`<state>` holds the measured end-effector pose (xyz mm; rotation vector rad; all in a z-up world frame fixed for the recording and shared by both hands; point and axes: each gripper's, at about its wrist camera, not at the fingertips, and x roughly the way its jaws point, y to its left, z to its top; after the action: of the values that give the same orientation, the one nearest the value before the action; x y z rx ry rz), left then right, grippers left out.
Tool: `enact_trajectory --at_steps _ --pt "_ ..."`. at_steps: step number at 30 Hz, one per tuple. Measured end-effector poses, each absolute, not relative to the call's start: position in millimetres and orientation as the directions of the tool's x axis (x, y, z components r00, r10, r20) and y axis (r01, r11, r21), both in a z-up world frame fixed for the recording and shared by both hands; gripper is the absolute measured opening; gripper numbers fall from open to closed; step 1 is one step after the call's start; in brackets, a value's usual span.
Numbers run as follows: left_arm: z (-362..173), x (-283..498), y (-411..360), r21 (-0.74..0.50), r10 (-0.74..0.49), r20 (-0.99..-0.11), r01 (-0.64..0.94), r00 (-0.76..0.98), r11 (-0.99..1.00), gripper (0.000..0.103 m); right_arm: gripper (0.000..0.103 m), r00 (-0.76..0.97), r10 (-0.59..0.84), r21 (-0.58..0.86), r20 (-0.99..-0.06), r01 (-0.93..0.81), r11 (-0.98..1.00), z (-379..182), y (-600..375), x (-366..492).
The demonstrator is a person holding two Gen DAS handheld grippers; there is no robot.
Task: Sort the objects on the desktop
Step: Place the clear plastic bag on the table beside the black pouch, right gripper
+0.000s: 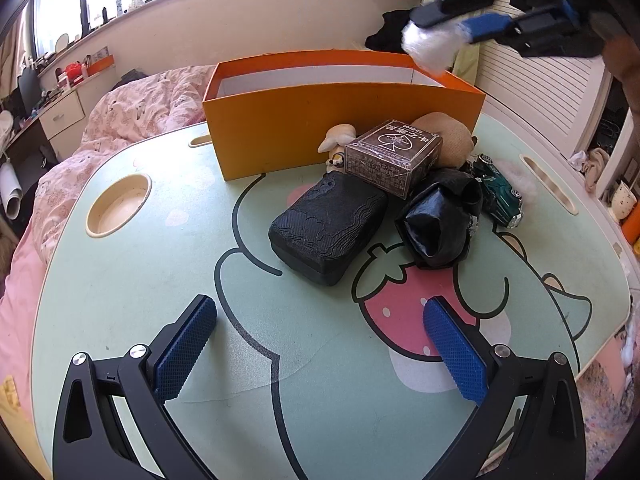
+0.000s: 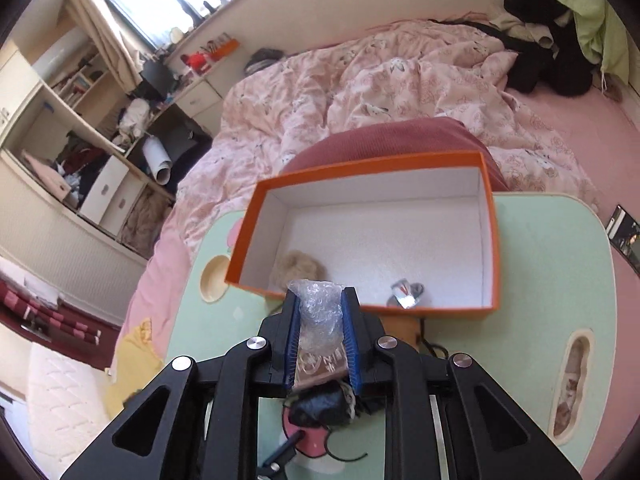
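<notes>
My right gripper (image 2: 320,298) is shut on a wad of clear bubble wrap (image 2: 318,316), held in the air just before the near wall of the orange box (image 2: 494,240). Inside the box lie a beige fluffy ball (image 2: 298,268) and a small shiny item (image 2: 406,294). In the left wrist view the right gripper (image 1: 452,24) hangs with the bubble wrap (image 1: 426,50) over the orange box's (image 1: 340,120) right end. My left gripper (image 1: 320,344) is open and holds nothing, low over the green table (image 1: 140,280). Ahead of it lie a black case (image 1: 328,224), a card box (image 1: 394,156), a black bag (image 1: 440,220) and a green toy car (image 1: 500,196).
A tan plush (image 1: 452,136) and a small pale figurine (image 1: 336,140) lie against the box's front wall. The table has a round cup recess (image 1: 118,204) at the left and a slot (image 1: 546,184) at the right. A bed with a pink quilt (image 2: 380,92) lies beyond the table.
</notes>
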<state>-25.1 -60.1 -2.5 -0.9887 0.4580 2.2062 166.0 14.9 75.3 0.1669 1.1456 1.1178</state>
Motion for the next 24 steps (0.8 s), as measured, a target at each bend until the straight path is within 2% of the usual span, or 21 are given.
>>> enact_trajectory --at_steps 4,6,7,8,13,17,21,24 --pt "-2 -26 -60 0.045 0.432 -0.757 -0.699 -0.49 -0.714 0.103 0.023 -0.115 0.759 0.652 -0.64 -0.604 0.458 47 5 162" --pt "-2 -26 -60 0.044 0.433 -0.757 -0.7 -0.489 -0.713 0.103 0.034 -0.094 0.737 0.617 -0.67 -0.622 0.482 41 5 162" --pt "-2 -26 -60 0.044 0.433 -0.757 -0.7 -0.489 -0.713 0.103 0.047 -0.069 0.72 0.59 -0.691 -0.63 0.505 39 6 160" --pt "-2 -26 -60 0.045 0.433 -0.757 -0.701 -0.489 -0.712 0.103 0.056 -0.045 0.709 0.568 -0.703 -0.635 0.523 38 5 158" --pt "-2 -26 -60 0.045 0.434 -0.757 -0.702 -0.488 -0.711 0.103 0.056 0.087 0.723 0.489 -0.686 -0.68 0.546 41 -12 133" --pt "-2 -26 -61 0.045 0.435 -0.757 -0.704 -0.487 -0.709 0.103 0.056 0.177 0.716 0.36 -0.675 -0.769 0.529 39 -34 100" --pt "-2 -26 -61 0.045 0.436 -0.757 -0.704 -0.487 -0.708 0.103 0.058 0.294 0.705 0.271 -0.645 -0.775 0.571 24 -63 69" --pt "-2 -26 -61 0.045 0.437 -0.757 -0.706 -0.486 -0.707 0.103 0.061 0.317 0.676 0.23 -0.666 -0.774 0.59 4 -75 53"
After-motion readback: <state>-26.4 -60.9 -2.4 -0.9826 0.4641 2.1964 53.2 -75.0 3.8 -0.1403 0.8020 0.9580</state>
